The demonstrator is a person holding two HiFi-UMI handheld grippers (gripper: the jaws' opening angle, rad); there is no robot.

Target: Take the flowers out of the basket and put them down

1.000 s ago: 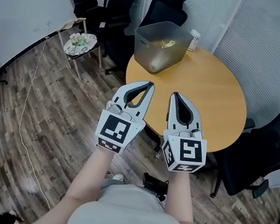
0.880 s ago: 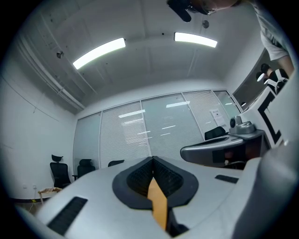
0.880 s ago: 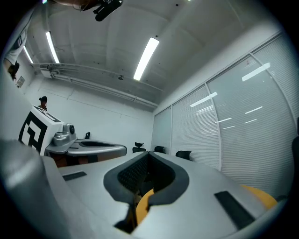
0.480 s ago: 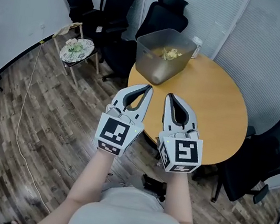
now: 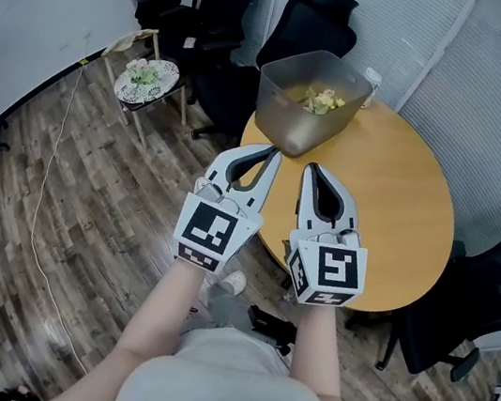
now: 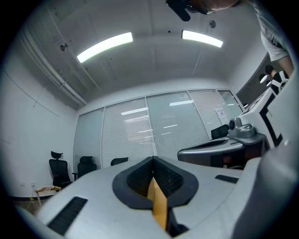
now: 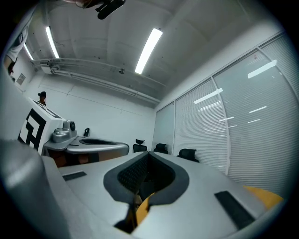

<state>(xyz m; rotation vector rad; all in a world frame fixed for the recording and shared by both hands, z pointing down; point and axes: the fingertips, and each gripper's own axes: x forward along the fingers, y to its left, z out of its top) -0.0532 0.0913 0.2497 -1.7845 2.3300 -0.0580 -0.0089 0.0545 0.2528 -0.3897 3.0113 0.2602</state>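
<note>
The round tabletop holds a clear basket of flowers, straight ahead of the right tool. The left tool is beside it. Both are pressed together, empty.

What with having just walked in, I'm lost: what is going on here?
A person holds the left gripper and the right gripper side by side, pointing toward the table. Both sets of jaws are shut and empty. The flowers lie in the basket on the table, beyond the grippers and untouched.
</note>
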